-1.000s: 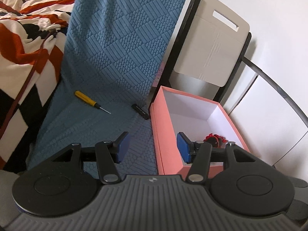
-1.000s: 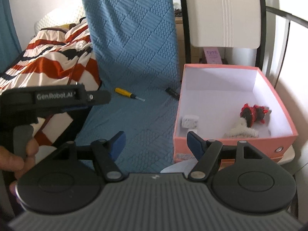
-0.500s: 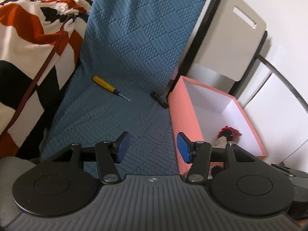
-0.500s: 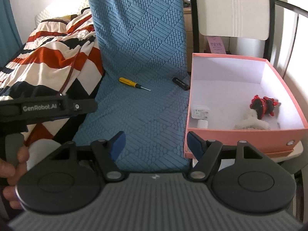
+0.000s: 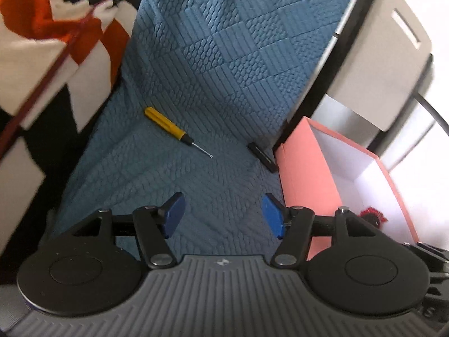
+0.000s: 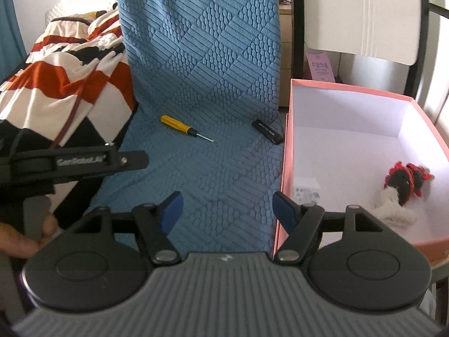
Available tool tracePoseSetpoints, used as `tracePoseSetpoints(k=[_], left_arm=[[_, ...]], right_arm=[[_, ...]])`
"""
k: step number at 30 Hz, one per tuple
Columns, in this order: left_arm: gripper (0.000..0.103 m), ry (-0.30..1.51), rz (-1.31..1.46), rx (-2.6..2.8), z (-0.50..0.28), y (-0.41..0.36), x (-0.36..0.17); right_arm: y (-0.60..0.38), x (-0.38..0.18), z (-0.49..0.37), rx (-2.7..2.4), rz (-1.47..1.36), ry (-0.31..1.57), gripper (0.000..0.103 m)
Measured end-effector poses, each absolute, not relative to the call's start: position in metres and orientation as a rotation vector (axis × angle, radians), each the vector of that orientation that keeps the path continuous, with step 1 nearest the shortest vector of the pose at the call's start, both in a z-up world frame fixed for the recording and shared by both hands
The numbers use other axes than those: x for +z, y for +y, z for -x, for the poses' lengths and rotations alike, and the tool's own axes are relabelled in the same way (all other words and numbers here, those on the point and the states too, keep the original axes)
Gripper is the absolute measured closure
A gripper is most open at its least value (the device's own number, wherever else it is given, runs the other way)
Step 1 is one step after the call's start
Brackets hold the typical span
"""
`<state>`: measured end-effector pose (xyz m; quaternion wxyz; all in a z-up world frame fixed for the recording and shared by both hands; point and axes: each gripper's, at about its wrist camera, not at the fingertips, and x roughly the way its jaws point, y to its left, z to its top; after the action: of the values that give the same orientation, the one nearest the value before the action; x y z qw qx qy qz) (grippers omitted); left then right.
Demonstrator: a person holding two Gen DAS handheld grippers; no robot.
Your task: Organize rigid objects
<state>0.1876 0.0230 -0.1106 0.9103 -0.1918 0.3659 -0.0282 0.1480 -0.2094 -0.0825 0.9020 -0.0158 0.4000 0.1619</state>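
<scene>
Screwdriver (image 5: pixel 168 126) lies ahead and left of the left gripper (image 5: pixel 221 214), handle far-left, tip near-right; its empty jaws are opening; right gripper (image 6: pixel 227 210) gapes empty.

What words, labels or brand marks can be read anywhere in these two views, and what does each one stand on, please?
"GenRobot.AI": white print on the black body of the left gripper, blurred.
Pink card behind the pink box: dark print, too small to read.
Black stick: pale marking, unreadable.
White block in the box: print too small.
</scene>
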Motion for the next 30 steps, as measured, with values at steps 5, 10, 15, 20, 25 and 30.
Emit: tracePoseSetpoints(k=[5, 10, 15, 20, 25, 30], left_arm=[[0.036, 0.787, 0.404, -0.021, -0.225, 0.037, -0.141], [0.036, 0.831, 0.446, 0.006, -0.261, 0.063, -0.157], [0.036, 0.854, 0.55, 0.019, -0.3, 0.079, -0.167], [0.036, 0.876, 0.59, 0.034, -0.333, 0.085, -0.175], [0.036, 0.916, 0.646, 0.068, -0.36, 0.089, -0.19], [0.036, 0.911, 0.763, 0.143, -0.379, 0.105, -0.201]], right_arm=[[-0.203, -0.094, -0.186, 0.38, 0.007, 0.867, 0.031], [-0.187, -0.101, -0.226, 0.421, 0.037, 0.891, 0.031], [-0.171, -0.11, -0.27, 0.434, 0.1, 0.926, 0.031], [-0.148, -0.106, -0.31, 0.463, 0.268, 0.889, 0.031], [-0.137, -0.117, -0.358, 0.535, 0.29, 0.972, 0.031], [-0.129, -0.141, -0.396, 0.509, 0.348, 1.066, 0.032]])
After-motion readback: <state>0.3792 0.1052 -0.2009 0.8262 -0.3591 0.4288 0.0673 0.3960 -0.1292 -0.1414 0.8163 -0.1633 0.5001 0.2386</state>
